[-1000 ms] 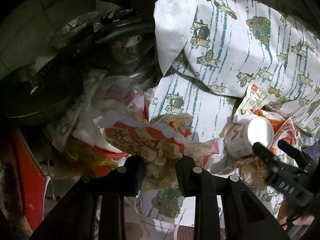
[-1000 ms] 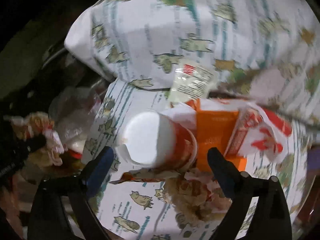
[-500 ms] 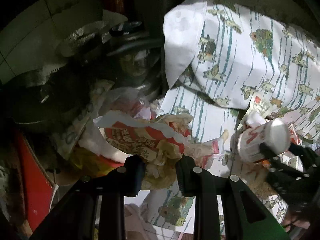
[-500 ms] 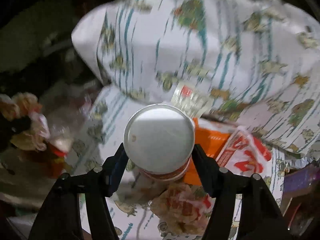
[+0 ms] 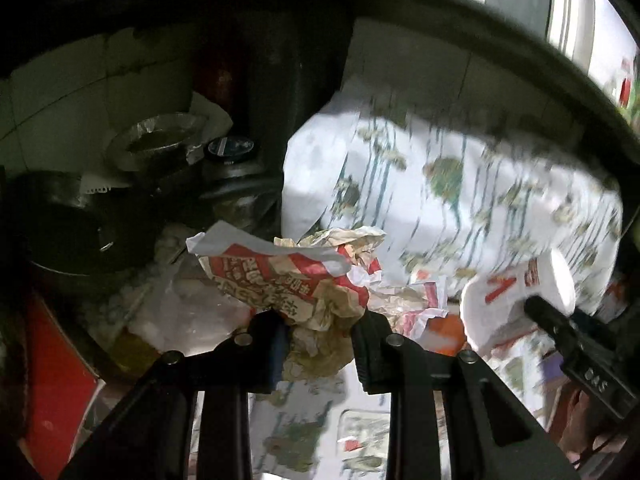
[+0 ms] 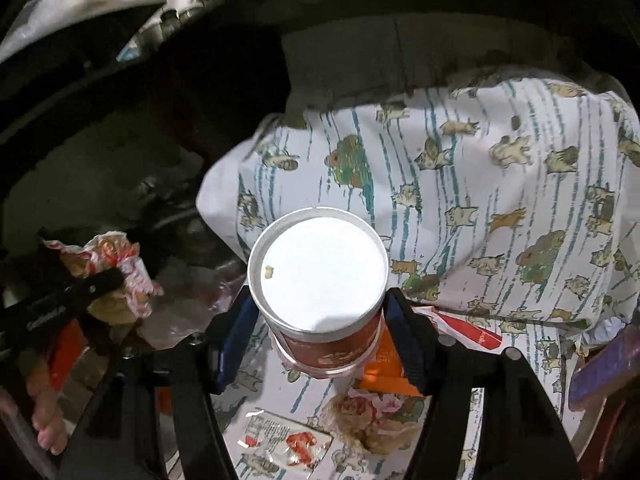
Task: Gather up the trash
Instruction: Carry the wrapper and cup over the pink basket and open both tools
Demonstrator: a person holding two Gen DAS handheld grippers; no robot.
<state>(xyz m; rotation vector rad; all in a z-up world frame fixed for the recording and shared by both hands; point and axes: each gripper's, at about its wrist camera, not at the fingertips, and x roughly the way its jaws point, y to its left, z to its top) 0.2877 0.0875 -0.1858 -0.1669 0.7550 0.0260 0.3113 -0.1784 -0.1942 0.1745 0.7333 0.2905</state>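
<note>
My left gripper [image 5: 318, 340] is shut on a crumpled red-and-white food wrapper [image 5: 288, 280], held above the patterned cloth [image 5: 460, 184]. In the right wrist view that wrapper [image 6: 120, 264] shows at the left, pinched by the left gripper's finger. My right gripper [image 6: 316, 328] is shut on a red-and-white paper cup [image 6: 320, 276], whose white bottom faces the camera. The same cup [image 5: 516, 292] appears at the right of the left wrist view, lifted off the cloth. More trash lies below on the cloth: an orange carton [image 6: 384, 364], a sauce packet [image 6: 288, 440] and crumpled paper [image 6: 368, 420].
A cloth-covered cushion [image 6: 480, 200] rises behind the cup. To the left stand dark pots [image 5: 72, 232], a foil container [image 5: 156, 140] and a jar with a black lid [image 5: 230, 148]. A red box [image 5: 52, 380] sits at the lower left. A hand [image 6: 44, 412] holds the left gripper.
My right gripper closed on the cup and lifted it off the cloth. Both grippers rose and tilted up, the left still holding the wrapper.
</note>
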